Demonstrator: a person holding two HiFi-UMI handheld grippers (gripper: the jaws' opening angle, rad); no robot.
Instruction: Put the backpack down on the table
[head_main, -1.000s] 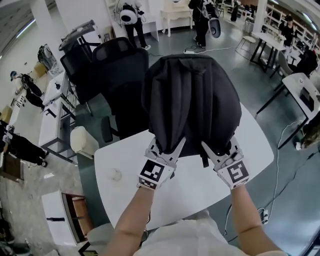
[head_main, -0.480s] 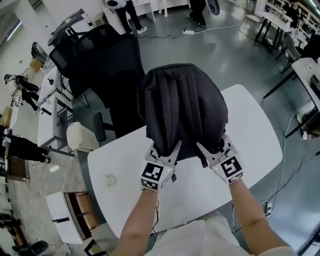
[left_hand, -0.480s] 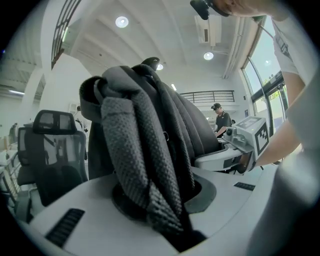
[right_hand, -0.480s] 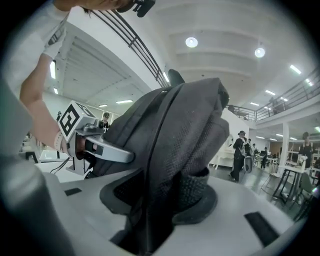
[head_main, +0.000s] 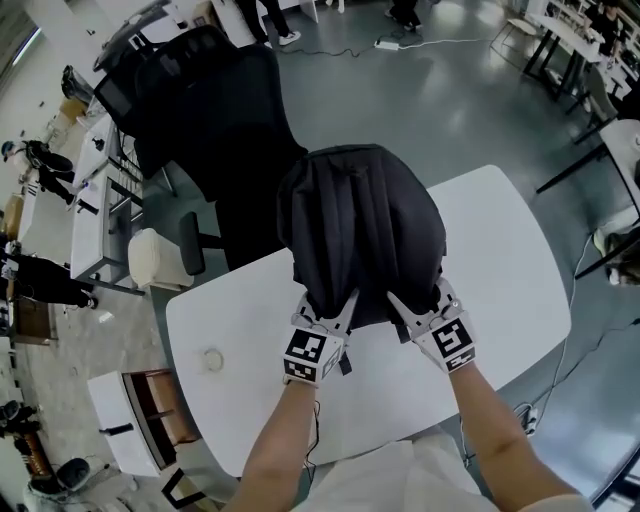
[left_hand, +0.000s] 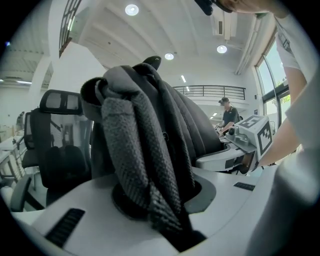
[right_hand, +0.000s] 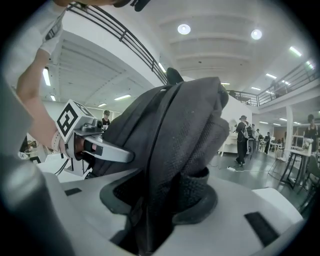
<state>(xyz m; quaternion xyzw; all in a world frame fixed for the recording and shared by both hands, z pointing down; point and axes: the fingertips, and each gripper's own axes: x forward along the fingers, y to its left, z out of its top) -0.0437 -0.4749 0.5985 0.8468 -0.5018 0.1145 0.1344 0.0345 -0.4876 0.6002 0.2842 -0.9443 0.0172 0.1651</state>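
A black backpack (head_main: 360, 225) hangs over the white table (head_main: 500, 260), its lower edge close to the tabletop. My left gripper (head_main: 335, 305) is shut on the backpack's padded mesh strap (left_hand: 140, 165), which fills the gap between its jaws. My right gripper (head_main: 405, 305) is shut on the other side of the backpack (right_hand: 185, 150), with thick padded fabric bunched between its jaws. Both grippers hold the near bottom of the bag from below. The right gripper (left_hand: 250, 137) shows in the left gripper view, the left gripper (right_hand: 82, 135) in the right gripper view.
A black office chair (head_main: 200, 110) stands just behind the table's far left edge. A small round object (head_main: 212, 359) lies on the table at the left. A white stool (head_main: 155, 260) and a desk with gear (head_main: 90, 200) are left of the table. Cables (head_main: 575, 330) run on the floor right.
Both grippers have come down with the backpack, which has sunk toward the tabletop and nearer to me. The grips are unchanged.
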